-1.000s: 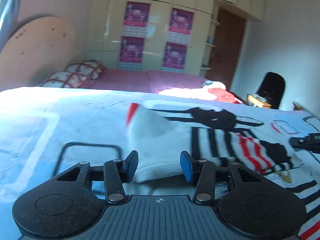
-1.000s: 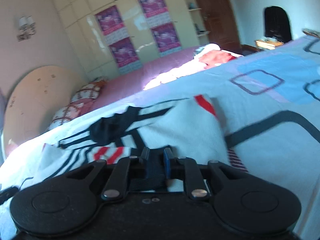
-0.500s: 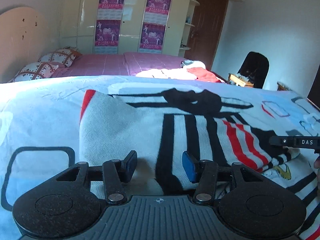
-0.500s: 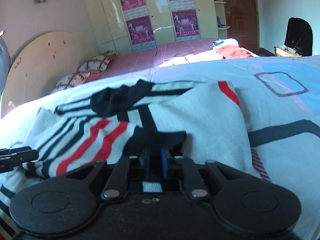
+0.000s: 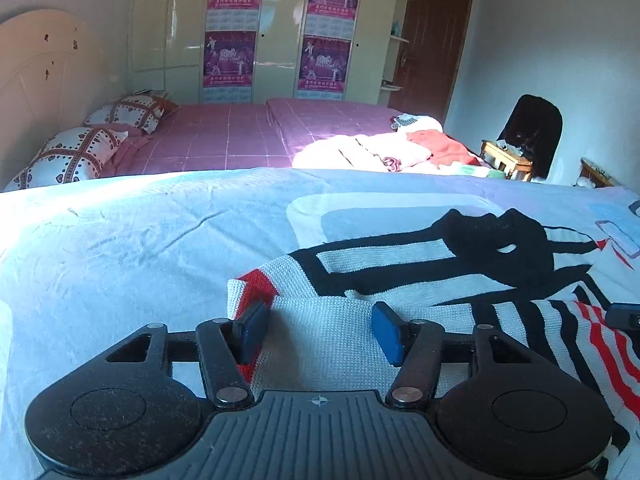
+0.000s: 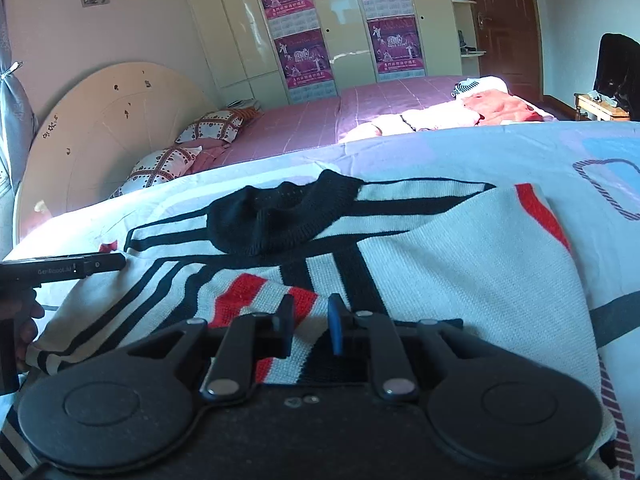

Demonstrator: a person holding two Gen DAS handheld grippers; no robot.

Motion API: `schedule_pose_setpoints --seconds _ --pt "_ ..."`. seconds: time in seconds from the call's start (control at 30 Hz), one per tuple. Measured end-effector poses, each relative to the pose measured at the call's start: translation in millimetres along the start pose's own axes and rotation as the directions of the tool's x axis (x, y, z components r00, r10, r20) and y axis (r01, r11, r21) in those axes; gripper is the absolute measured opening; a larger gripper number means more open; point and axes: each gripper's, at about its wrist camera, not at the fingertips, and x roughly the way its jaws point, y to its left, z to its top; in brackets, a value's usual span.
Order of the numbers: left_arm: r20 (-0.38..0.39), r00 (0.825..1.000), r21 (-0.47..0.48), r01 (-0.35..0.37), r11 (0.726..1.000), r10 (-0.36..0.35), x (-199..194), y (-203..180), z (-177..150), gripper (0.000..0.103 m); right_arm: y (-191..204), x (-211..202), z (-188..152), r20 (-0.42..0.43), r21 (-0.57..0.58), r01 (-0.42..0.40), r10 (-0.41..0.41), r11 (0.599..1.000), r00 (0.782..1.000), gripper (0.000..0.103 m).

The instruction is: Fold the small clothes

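With the white knitted sweater with black and red stripes (image 5: 400, 280) lying low-centre on the pale blue bedsheet (image 5: 140, 240), both the left gripper (image 5: 318, 334) and right gripper (image 6: 310, 326) stand released, so smooth edges flat before pinching.

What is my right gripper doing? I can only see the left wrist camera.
Observer: The right gripper hovers with its jaws a little apart over the red-striped sleeve.
Operator: Is it pinching it?
Observer: No. The red-striped sleeve lies folded across the sweater, not gripped.
Operator: Can you see my left gripper from there?
Observer: Yes, the left gripper pokes in from the side, above the sweater's edge.
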Motion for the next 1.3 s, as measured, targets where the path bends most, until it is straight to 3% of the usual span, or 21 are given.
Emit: schedule_pose_setpoints --seconds 0.53,0.67,0.77,0.9,1.03,1.17,1.3 --pt "0.037 0.999 -0.002 -0.008 1.0 0.008 -8.0 -3.5 3.0 0.061 20.3 16.0 17.9 0.001 -0.031 0.051 -0.051 0.998 0.999 0.023" --pt "0.011 1.0 0.005 -0.014 1.0 0.014 -2.4 -6.3 -0.7 0.061 31.8 21.4 20.7 0.003 -0.084 0.05 -0.05 0.995 0.999 0.023" --pt "0.016 1.0 0.006 -0.015 1.0 0.014 -4.4 -5.6 -2.2 0.061 38.5 33.4 15.8 -0.029 -0.146 0.092 -0.097 0.985 0.995 0.022" --pt "0.046 0.999 0.012 -0.022 1.0 0.021 -21.9 -11.0 -0.5 0.061 41.3 22.5 18.2 -0.005 -0.159 0.106 -0.108 0.982 0.994 0.023" --pt "0.081 0.996 0.006 0.04 0.999 -0.04 -44.0 -38.9 -0.4 0.061 49.6 11.4 22.0 0.022 -0.184 0.092 -0.089 0.979 0.996 0.025" --pt "0.05 0.991 0.046 0.124 0.991 -0.126 -46.2 -88.9 -10.7 0.061 65.2 13.4 16.7 0.007 -0.247 0.064 -0.064 0.967 0.998 0.024" --pt "-0.028 0.994 0.111 0.109 0.988 -0.106 -28.2 -126.0 -28.7 0.061 66.0 15.1 5.5 -0.018 -0.26 0.072 -0.08 0.963 0.997 0.025"
